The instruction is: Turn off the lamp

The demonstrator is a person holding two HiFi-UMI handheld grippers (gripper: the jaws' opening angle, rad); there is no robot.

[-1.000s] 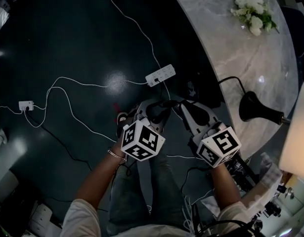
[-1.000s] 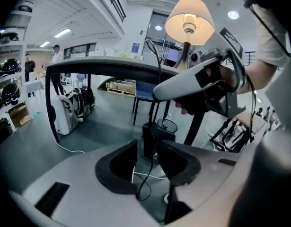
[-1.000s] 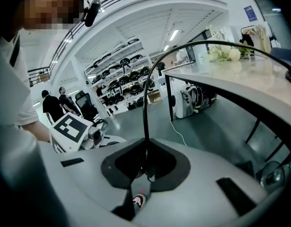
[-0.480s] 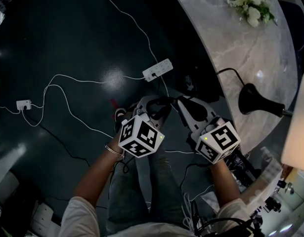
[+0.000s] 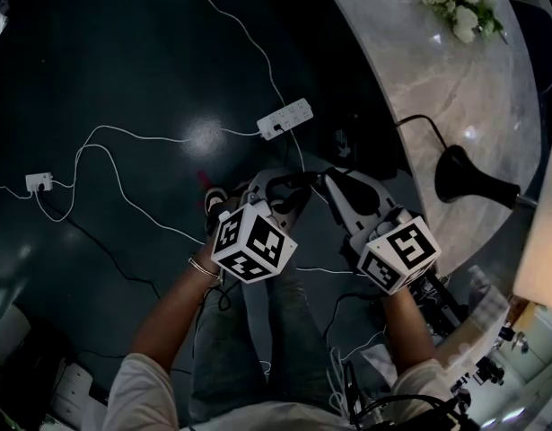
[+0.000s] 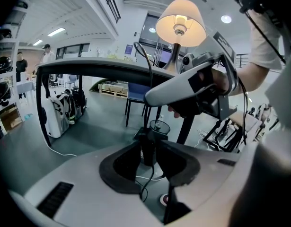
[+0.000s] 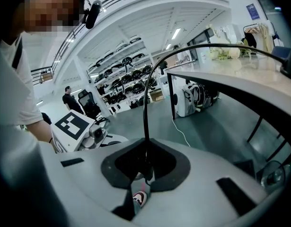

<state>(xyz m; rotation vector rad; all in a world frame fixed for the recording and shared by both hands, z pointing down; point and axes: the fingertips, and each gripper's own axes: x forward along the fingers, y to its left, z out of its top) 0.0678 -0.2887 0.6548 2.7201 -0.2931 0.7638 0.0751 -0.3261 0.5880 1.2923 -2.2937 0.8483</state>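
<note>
Lamp: the lamp (image 6: pixel 180 25) is lit, its shade glowing at the upper centre of the left gripper view. Its black base stands on the marble tabletop (image 5: pixel 419 61) at the right of the head view.
Cord: the thin black cord (image 7: pixel 146 112) arcs off the tabletop edge and down to the centre of the frame.
Switch block: the small dark switch block (image 6: pixel 147 143) hangs on the cord. It is probably the inline switch.
Handling: the block looks light, rigid and small, and the cord is limp and likely to swing. It is best to pinch the block by its sides and steady the cord close by. The base looks heavy enough to stay put.
Left claw: the left claw (image 6: pixel 147 151) is clenched on the switch block.
Right claw: the right claw (image 7: pixel 144 167) is closed on the cord, just beside the left claw.
</note>
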